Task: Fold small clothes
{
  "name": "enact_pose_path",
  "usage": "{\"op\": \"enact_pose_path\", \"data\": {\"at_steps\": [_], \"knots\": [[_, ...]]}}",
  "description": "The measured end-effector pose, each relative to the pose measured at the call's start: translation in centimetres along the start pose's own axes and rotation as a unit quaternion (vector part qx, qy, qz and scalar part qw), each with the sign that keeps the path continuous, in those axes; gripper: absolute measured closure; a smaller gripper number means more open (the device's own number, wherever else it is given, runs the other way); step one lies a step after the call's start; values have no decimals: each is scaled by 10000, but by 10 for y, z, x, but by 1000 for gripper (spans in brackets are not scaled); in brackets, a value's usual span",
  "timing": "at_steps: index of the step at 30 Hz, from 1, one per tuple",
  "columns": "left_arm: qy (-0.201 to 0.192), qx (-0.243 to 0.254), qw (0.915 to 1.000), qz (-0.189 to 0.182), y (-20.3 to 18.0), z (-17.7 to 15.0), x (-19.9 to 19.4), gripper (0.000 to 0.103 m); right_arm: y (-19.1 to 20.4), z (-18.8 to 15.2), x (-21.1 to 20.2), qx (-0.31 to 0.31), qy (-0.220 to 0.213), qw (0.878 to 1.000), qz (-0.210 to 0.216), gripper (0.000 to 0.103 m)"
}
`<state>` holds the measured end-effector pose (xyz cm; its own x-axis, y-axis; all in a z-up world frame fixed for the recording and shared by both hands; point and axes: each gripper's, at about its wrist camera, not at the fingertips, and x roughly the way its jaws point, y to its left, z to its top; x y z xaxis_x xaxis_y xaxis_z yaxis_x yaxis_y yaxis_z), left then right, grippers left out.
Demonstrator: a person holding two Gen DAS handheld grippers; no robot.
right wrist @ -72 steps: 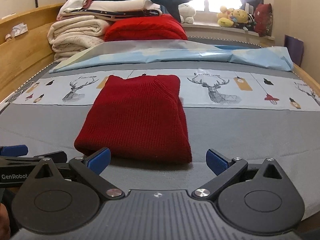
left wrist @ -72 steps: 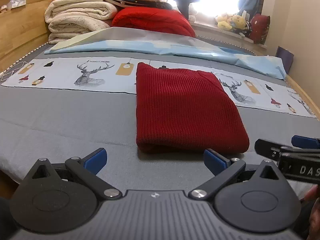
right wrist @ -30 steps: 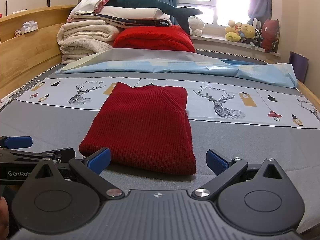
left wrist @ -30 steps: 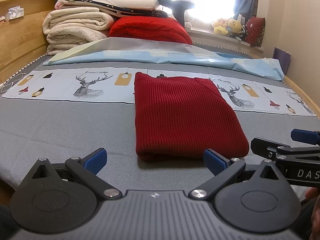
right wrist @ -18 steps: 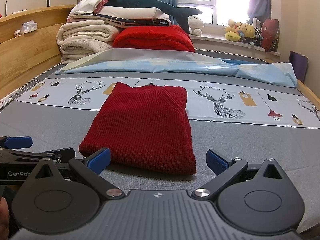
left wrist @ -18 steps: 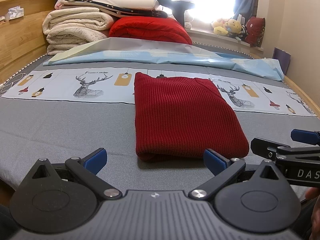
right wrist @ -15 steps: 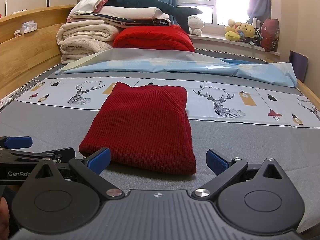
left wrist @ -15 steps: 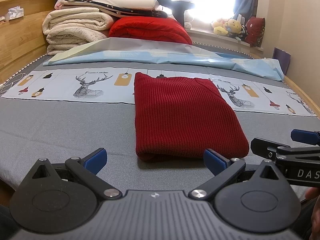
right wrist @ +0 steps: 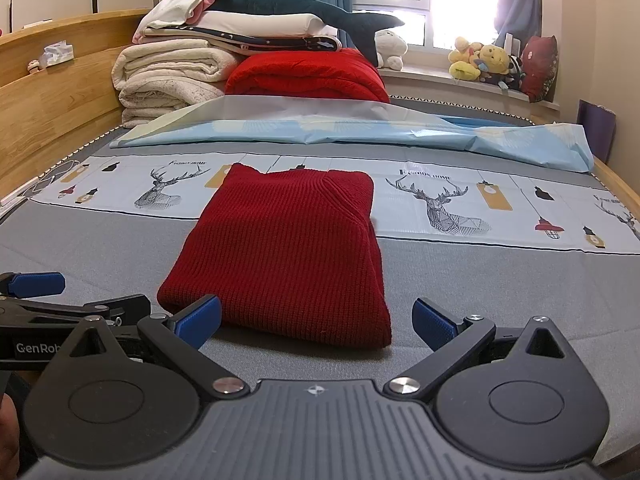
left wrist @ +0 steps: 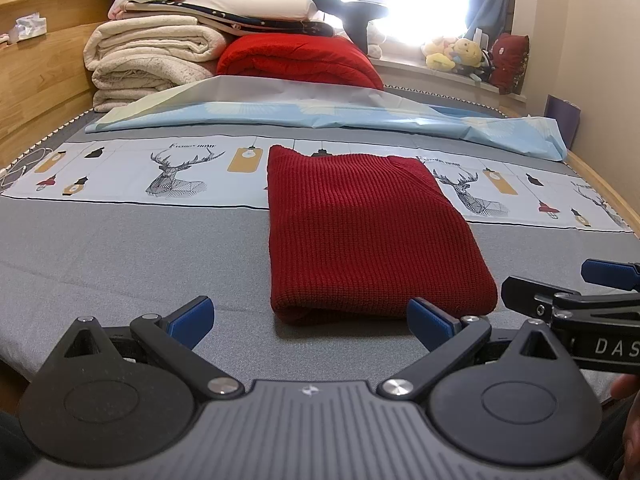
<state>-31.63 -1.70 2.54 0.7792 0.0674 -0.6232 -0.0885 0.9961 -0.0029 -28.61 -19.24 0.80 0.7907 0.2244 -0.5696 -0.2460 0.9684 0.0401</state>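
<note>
On the near edge of the bed [left wrist: 120, 248], both grippers sit low over the grey sheet, side by side and empty. The left gripper [left wrist: 312, 316] has its fingers spread wide with nothing between them; the right gripper [right wrist: 316, 316] is spread the same way and also holds nothing. Each shows in the other's view, the right one at 3 o'clock in the left wrist view, the left one at 9 o'clock in the right wrist view.

Just past the fingertips lies one red knitted sweater [left wrist: 368, 232], already folded into a thick rectangle and resting flat on the bed. From the left gripper it lies at about 1 o'clock; from the right gripper at about 11 o'clock, so it sits between the two, roughly equally near to each. Its long axis runs away from the grippers, from the rolled near edge toward 12 o'clock, where its far end overlaps the deer-print band [right wrist: 440, 204] of the sheet. The fold looks finished, so any further move would probably be a tidy or a lift from the near edge.

Beyond, a pale blue sheet [right wrist: 360, 132] lies across the bed, then one stack of folded blankets [right wrist: 168, 76], one red quilt [right wrist: 304, 72], and a row of soft toys [right wrist: 480, 60] at the window.
</note>
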Motion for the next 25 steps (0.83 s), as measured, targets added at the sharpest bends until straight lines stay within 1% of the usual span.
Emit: {"op": "enact_pose_path", "data": {"at_steps": [15, 25], "knots": [[8, -3, 10000, -10, 0, 0, 0, 0, 1, -4, 2, 38, 23, 10000, -13, 2], [-67, 69, 10000, -25, 1, 0, 0, 0, 2, -4, 2, 46, 21, 10000, -8, 2]]}}
